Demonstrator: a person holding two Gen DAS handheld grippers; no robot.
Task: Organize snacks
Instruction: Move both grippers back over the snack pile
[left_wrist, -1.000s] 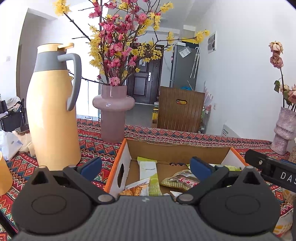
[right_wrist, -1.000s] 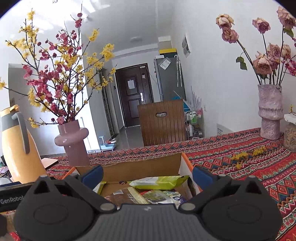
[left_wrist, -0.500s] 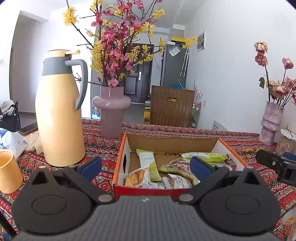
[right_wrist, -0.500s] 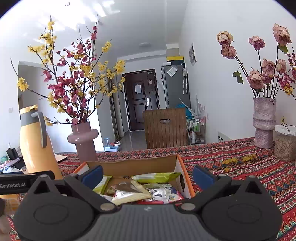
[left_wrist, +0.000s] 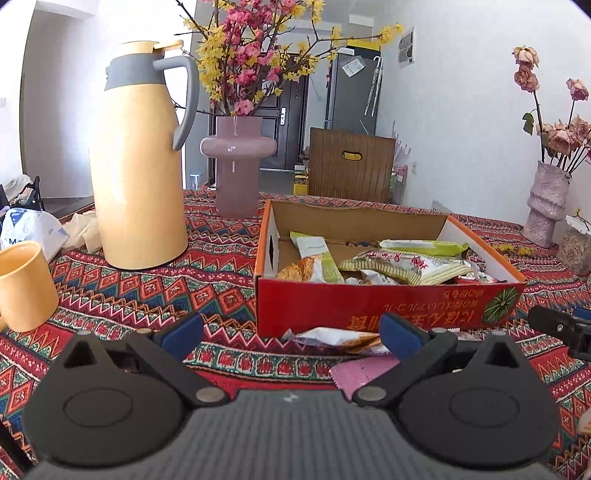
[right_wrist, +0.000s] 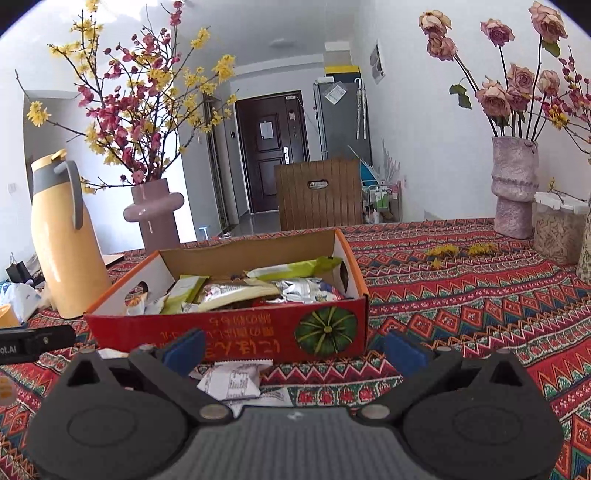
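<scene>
Cardboard box matt (red print outside); foil snack packets glossy; woven tablecloth.

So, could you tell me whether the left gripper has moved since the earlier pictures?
Yes: the left gripper has pulled back from the snack box, whose red front now shows.

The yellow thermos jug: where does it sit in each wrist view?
Left wrist: yellow thermos jug stands large at left, left of the snack box.
Right wrist: it stands at far left, smaller.
Shared landmark: the pink vase right of it.
</scene>
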